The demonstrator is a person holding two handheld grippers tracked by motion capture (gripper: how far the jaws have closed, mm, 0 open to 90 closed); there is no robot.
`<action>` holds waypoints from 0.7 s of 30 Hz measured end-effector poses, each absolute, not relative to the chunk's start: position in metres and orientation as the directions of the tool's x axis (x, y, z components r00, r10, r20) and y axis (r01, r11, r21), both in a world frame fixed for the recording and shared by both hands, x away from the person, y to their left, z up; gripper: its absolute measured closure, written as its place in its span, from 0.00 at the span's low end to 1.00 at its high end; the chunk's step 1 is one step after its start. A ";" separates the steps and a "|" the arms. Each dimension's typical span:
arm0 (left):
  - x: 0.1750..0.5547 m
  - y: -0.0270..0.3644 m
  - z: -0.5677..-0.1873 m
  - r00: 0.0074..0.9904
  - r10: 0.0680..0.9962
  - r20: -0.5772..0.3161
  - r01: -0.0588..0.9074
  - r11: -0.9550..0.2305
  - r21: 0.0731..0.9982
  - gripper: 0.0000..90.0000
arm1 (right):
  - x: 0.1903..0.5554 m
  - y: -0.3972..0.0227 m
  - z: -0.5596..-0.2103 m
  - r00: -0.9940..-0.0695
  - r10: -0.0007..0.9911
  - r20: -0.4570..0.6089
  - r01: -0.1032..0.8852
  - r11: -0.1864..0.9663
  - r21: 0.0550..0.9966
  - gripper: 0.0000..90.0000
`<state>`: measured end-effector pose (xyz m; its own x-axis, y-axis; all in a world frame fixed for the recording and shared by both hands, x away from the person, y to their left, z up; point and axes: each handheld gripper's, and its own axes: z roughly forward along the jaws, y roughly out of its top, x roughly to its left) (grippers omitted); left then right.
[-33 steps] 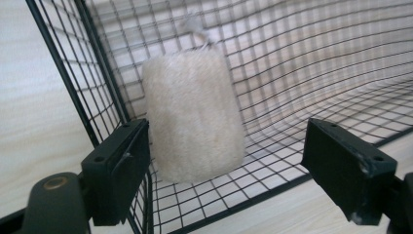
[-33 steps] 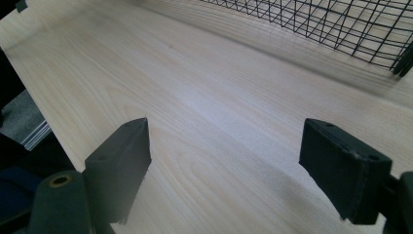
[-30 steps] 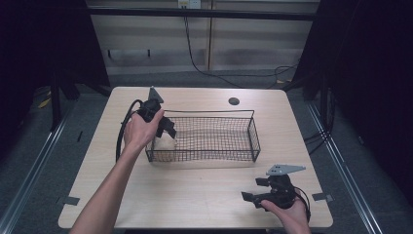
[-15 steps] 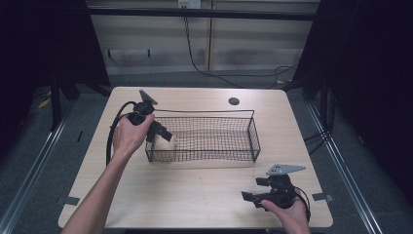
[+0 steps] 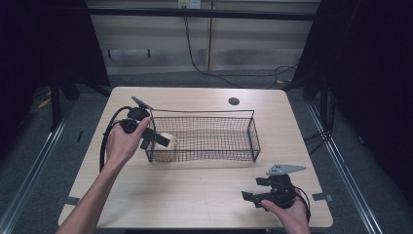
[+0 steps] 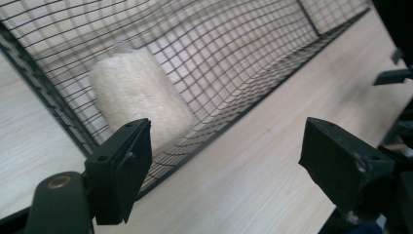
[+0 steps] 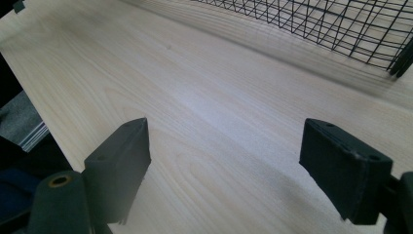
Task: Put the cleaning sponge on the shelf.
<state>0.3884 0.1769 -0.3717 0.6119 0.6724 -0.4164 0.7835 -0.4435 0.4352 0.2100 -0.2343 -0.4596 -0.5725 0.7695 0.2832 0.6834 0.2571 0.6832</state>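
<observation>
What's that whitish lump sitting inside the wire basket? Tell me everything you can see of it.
The pale cream, roughly cylindrical lump looks soft and finely grainy, perhaps a small filled bag or a sponge; the pictures cannot settle which. It sits at the left end of the black wire mesh basket, on the basket's floor, close against the end wall and near the front corner. It leans slightly, with a narrower top. No gripper touches it: the left gripper is outside the mesh with its jaws apart.
</observation>
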 end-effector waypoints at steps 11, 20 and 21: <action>0.362 0.191 -0.371 0.662 0.650 -0.372 0.731 -0.451 0.513 0.26 | 0.210 -0.235 -0.460 -0.568 0.772 0.285 0.685 0.251 0.684 0.21; 0.338 0.206 -0.373 0.666 0.635 -0.392 0.721 -0.411 0.559 0.26 | 0.211 -0.234 -0.460 -0.567 0.773 0.285 0.686 0.251 0.682 0.21; 0.335 0.207 -0.373 0.670 0.634 -0.387 0.715 -0.410 0.566 0.26 | 0.210 -0.234 -0.460 -0.565 0.774 0.287 0.688 0.250 0.681 0.21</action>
<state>0.3349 0.2074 -0.3734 0.6697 0.6339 -0.3869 0.7152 -0.4103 0.5658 0.2104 -0.2343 -0.4599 -0.5650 0.7737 0.2866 0.6881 0.2501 0.6812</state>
